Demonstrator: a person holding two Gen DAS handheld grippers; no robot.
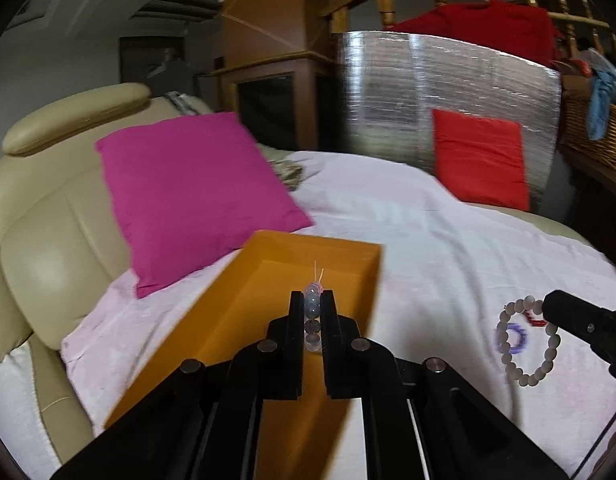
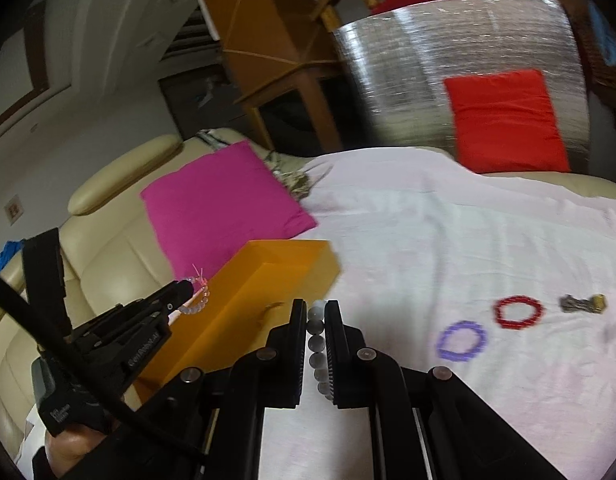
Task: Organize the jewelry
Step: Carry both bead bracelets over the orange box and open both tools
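My left gripper (image 1: 313, 298) is shut on a pale pink and blue bead bracelet (image 1: 313, 304) and holds it over the open orange box (image 1: 268, 280). In the right wrist view this left gripper (image 2: 188, 288) shows with the bracelet (image 2: 196, 300) hanging beside the box (image 2: 268, 280). My right gripper (image 2: 317, 307) is shut on a white bead bracelet (image 2: 317, 340), lifted above the pink sheet (image 2: 428, 240). In the left wrist view that bracelet (image 1: 524, 340) hangs from the right gripper (image 1: 548, 306). A purple ring (image 2: 463, 340), a red ring (image 2: 518, 311) and a brass piece (image 2: 584, 303) lie on the sheet.
A magenta cushion (image 1: 196, 192) leans on the beige sofa back (image 1: 48, 220) behind the box. A red cushion (image 1: 482, 158) stands against a silver foil panel (image 1: 428, 80) at the far edge. A wicker basket (image 1: 596, 136) is at the far right.
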